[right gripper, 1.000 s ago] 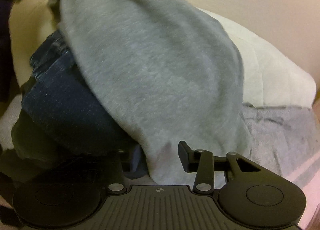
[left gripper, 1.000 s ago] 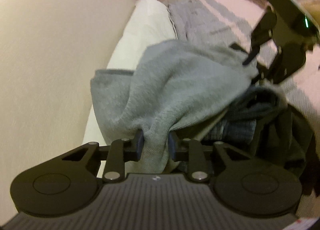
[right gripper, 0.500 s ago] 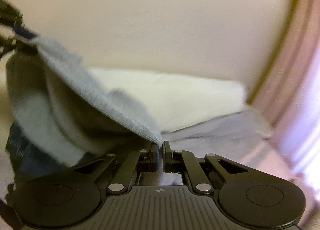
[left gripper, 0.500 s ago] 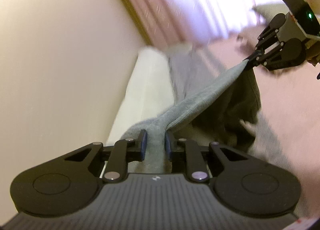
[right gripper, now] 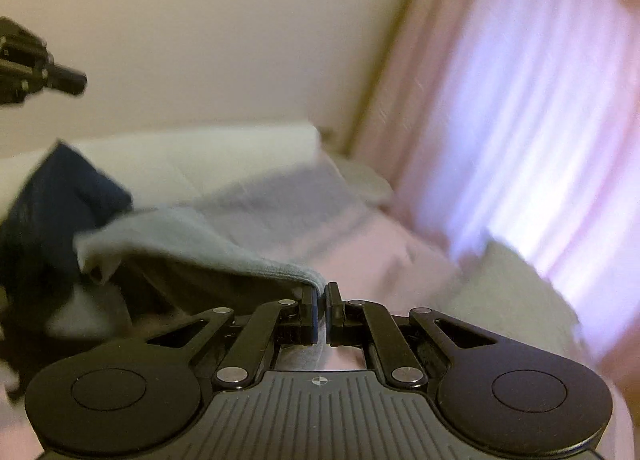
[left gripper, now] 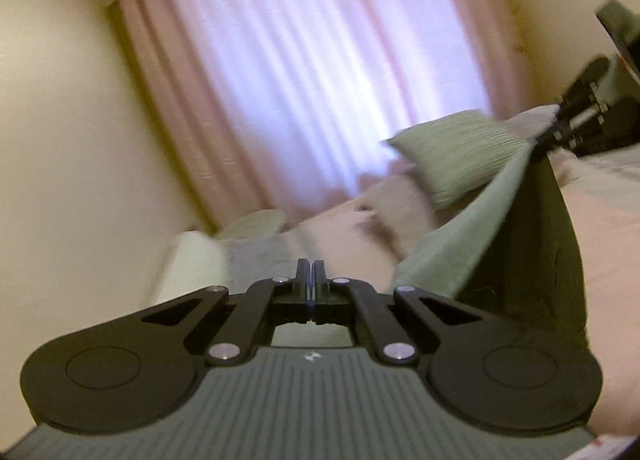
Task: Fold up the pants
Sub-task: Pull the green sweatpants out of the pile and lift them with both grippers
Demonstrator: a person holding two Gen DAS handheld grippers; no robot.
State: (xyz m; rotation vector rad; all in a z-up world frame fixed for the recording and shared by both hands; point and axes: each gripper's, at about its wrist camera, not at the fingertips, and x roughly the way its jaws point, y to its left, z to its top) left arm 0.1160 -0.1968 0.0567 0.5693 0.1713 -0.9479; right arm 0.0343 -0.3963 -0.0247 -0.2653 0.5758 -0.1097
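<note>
The grey sweatpants [right gripper: 192, 240] hang from my right gripper [right gripper: 322, 294], which is shut on one edge of them. Their far end droops free at the left, over dark blue clothes [right gripper: 52, 212]. In the left wrist view the same pants [left gripper: 460, 228] stretch down from the right gripper [left gripper: 550, 136] at the upper right and pass behind my left gripper's right side. My left gripper [left gripper: 310, 272] is shut, pads pressed together with no cloth between them. In the right wrist view the left gripper [right gripper: 78, 80] sits high at the left, with nothing hanging from it.
A pink bedspread [left gripper: 600, 220] covers the bed, with a green cushion [left gripper: 460, 152] at its head and a white pillow [right gripper: 180, 156] along the cream wall. Pink curtains [left gripper: 320, 60] glow behind. A grey striped blanket [right gripper: 280, 196] lies on the bed. Both views are motion-blurred.
Both grippers lifted and swung toward the curtains. The pants slipped out of the left gripper, which shut fully; the right gripper keeps its hold and the cloth's far end now droops.
</note>
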